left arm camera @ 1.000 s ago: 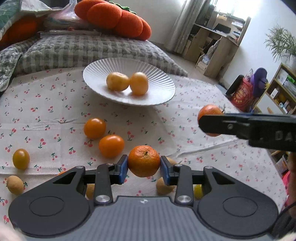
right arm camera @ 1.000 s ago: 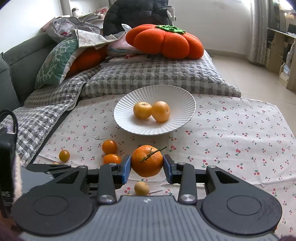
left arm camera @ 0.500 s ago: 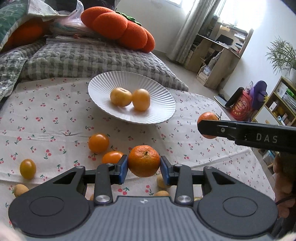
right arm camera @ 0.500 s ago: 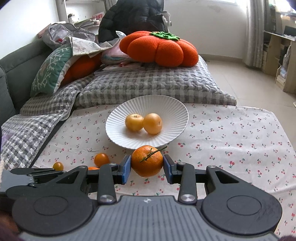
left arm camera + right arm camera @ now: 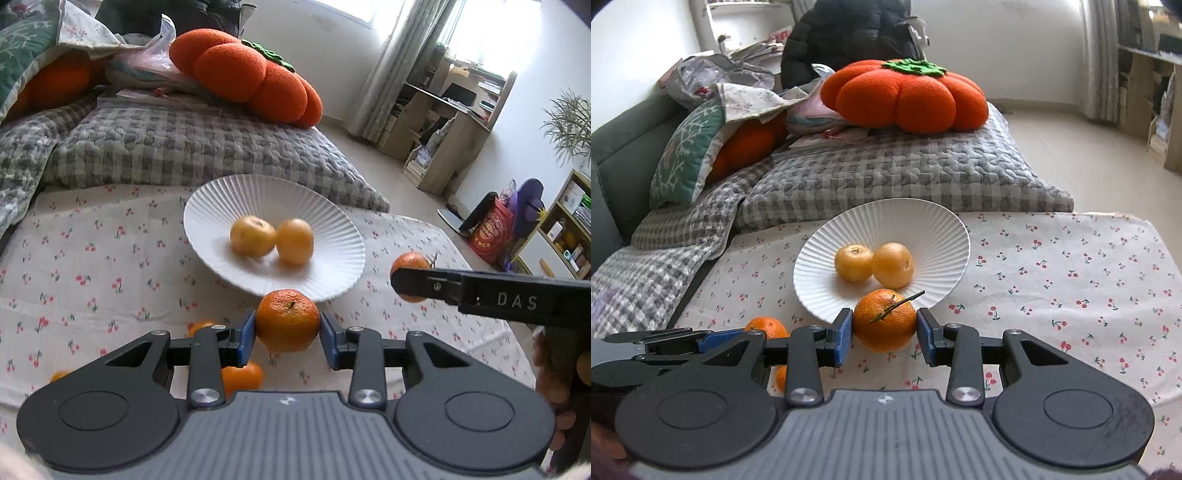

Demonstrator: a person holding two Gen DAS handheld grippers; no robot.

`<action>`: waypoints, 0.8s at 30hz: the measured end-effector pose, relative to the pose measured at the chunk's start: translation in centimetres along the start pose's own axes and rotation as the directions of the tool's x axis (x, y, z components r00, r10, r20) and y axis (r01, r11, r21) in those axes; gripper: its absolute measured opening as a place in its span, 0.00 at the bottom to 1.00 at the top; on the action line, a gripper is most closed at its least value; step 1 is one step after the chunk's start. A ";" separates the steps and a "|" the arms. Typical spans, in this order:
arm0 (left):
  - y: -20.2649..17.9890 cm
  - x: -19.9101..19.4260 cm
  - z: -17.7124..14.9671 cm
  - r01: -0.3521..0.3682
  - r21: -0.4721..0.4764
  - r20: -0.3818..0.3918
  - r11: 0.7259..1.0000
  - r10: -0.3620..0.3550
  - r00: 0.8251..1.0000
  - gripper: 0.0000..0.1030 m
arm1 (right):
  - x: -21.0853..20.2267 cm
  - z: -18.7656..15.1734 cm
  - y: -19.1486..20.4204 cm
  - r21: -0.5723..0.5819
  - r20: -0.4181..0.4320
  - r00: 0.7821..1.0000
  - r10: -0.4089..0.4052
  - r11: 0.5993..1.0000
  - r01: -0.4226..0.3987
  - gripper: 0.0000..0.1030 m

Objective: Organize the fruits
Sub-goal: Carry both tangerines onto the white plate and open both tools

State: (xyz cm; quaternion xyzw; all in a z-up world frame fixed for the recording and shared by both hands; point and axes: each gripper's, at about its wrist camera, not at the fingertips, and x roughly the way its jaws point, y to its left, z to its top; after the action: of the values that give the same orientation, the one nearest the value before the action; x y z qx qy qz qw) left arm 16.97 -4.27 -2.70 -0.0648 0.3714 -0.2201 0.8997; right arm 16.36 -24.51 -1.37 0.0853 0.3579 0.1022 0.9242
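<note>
Above the cherry-print cloth (image 5: 1071,266), one mandarin each is being clamped in the left gripper (image 5: 287,329) and right gripper (image 5: 885,329) jaws, probably for carriage to the white plate (image 5: 923,218).

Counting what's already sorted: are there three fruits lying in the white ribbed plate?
No, the white ribbed plate holds only two yellow-orange fruits, side by side and touching.

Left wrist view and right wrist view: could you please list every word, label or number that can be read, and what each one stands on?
"DAS": white letters on the side of the right gripper, in the left wrist view.
Red bag by the shelves: round printed emblem, too blurred to read.
Books and boxes on the shelves: too small to read.
Right wrist view: no readable text.
</note>
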 end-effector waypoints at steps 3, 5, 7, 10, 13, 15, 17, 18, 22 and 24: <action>-0.1 0.8 1.2 -0.002 0.004 0.013 1.000 0.002 1.000 0.29 | 0.7 0.7 -0.6 0.030 -0.011 1.000 0.019 0.999 -0.019 0.33; -0.3 1.5 1.9 -0.011 0.014 0.018 1.000 0.010 1.000 0.29 | 1.1 1.2 -0.9 0.039 -0.014 1.000 0.023 0.999 -0.022 0.33; -0.4 2.4 2.4 -0.025 0.020 0.012 0.999 0.024 1.000 0.29 | 1.6 1.7 -1.2 0.048 -0.018 0.999 0.028 0.998 -0.027 0.33; -0.1 3.6 2.8 -0.045 0.035 0.007 0.998 0.045 0.999 0.29 | 2.7 2.7 -1.8 0.070 -0.022 0.999 0.032 0.997 -0.030 0.33; 0.6 4.7 3.2 -0.050 0.021 0.000 0.999 0.050 0.999 0.29 | 4.0 3.3 -2.5 0.098 -0.030 0.998 0.055 0.994 -0.052 0.33; 1.3 5.5 3.5 -0.046 0.000 -0.015 0.999 0.046 0.999 0.29 | 4.9 3.3 -2.9 0.112 -0.050 0.996 0.076 0.991 -0.070 0.33; 1.6 6.3 3.6 -0.053 0.003 -0.023 0.999 0.053 0.998 0.29 | 6.0 3.0 -3.0 0.127 -0.088 0.991 0.101 0.988 -0.090 0.33; 1.6 6.6 3.6 -0.057 0.007 -0.027 0.998 0.057 0.998 0.29 | 6.6 2.8 -3.1 0.144 -0.110 0.988 0.112 0.985 -0.096 0.33; 1.7 7.9 3.4 -0.050 0.007 -0.042 0.999 0.051 0.998 0.29 | 7.6 2.9 -3.6 0.205 -0.136 0.980 0.147 0.972 -0.117 0.33; 1.5 8.4 3.4 -0.051 0.022 -0.041 0.998 0.052 0.998 0.29 | 7.7 3.0 -3.6 0.213 -0.133 0.979 0.152 0.969 -0.121 0.33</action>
State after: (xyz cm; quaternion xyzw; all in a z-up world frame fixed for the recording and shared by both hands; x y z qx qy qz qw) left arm 25.13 -6.87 -6.09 -0.0413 0.3892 -0.2020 0.8978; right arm 24.40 -26.31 -5.01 0.1964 0.4273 0.1345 0.8722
